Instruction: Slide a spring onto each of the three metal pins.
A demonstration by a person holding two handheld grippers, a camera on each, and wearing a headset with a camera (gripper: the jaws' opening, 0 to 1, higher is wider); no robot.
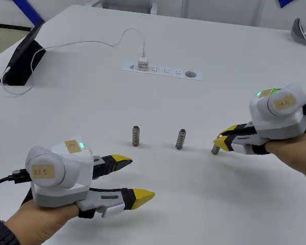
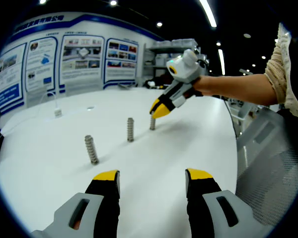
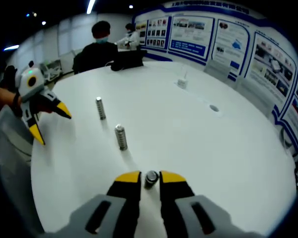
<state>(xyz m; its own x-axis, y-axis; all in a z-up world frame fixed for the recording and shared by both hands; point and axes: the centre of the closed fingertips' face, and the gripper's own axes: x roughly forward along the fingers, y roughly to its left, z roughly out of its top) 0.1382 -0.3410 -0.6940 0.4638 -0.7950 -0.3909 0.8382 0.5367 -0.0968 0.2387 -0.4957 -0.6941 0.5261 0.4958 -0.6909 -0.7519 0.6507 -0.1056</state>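
Three short metal springs stand upright in a row on the white table (image 1: pixel 158 204): a left spring (image 1: pixel 136 136), a middle spring (image 1: pixel 181 139) and a right spring (image 1: pixel 214 149). I cannot tell whether a pin runs inside each. My right gripper (image 1: pixel 219 140) reaches in from the right, and its yellow tips close on the top of the right spring (image 3: pixel 151 178). My left gripper (image 1: pixel 141 178) hovers open at the near left with nothing between its jaws, a hand's width short of the left spring (image 2: pixel 91 148).
A white power strip (image 1: pixel 160 70) with a plugged-in charger and cable lies at the far middle. A dark tablet stand (image 1: pixel 21 58) sits at the far left. A person (image 3: pixel 97 47) sits beyond the table's far side.
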